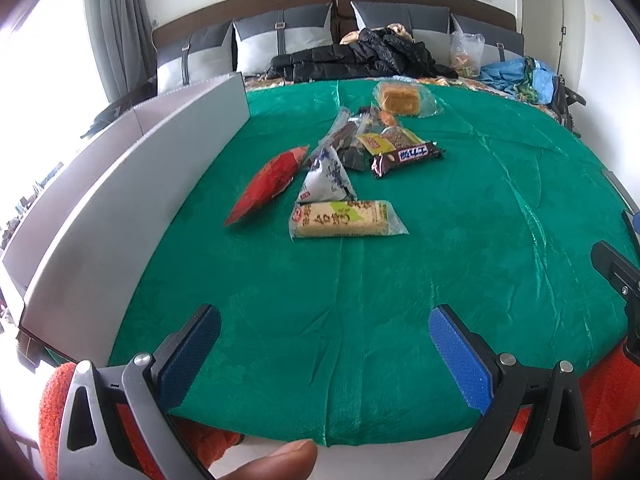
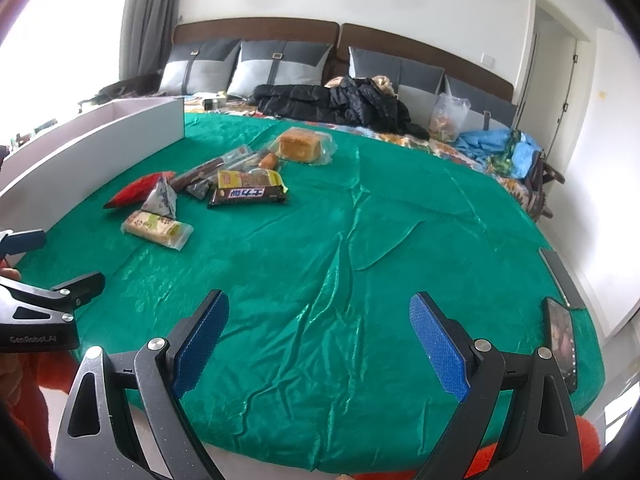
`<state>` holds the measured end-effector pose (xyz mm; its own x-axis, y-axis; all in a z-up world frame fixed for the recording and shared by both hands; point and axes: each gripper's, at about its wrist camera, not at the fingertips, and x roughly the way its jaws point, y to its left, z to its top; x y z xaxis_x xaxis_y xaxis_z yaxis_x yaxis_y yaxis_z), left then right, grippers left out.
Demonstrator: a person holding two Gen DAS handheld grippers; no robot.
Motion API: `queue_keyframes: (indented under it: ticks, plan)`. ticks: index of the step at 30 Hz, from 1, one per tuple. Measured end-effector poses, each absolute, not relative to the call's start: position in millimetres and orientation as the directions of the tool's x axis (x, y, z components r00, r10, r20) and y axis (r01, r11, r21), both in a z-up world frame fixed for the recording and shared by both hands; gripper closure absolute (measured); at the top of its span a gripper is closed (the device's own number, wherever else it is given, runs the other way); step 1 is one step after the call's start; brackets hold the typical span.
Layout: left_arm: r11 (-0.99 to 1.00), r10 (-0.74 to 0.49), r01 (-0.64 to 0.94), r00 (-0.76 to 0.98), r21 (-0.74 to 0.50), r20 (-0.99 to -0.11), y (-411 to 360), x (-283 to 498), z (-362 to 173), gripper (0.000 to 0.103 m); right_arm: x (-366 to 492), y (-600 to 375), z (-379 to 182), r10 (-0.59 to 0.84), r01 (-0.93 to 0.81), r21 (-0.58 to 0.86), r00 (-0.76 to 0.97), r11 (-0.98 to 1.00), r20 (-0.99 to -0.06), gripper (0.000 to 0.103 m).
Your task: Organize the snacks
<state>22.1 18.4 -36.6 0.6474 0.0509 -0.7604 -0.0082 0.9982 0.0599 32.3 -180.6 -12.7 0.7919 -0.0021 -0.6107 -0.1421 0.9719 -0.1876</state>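
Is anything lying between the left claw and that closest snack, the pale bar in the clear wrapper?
Nothing visible. Only bare green cloth lies between the open left claw and the pale rice bar in clear wrapper; the other snacks sit beyond it.

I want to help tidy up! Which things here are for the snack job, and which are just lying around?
For the job:
red packet
rice cracker pack
chocolate bar
wrapped cake
white box

Just lying about:
black jacket
pillows
blue cloth
phone
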Motion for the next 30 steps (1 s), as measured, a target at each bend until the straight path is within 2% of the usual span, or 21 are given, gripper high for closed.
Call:
queue_keyframes:
  ticks: [16,30]
  plan:
    - [0.996,-0.016,-0.064,0.500,-0.056,-0.866,41.5,46.5,-74.7,0.000,39.4,-187.9,-19.6,0.009,-0.139,-0.144,0.751,0.980,-0.661,0.009]
    - [0.999,0.008,-0.048,0.476,-0.017,-0.879,38.3,49.7,-84.5,0.000,47.4,-195.2,-29.4,0.010,-0.122,-0.110,0.714,0.986,-0.700,0.009]
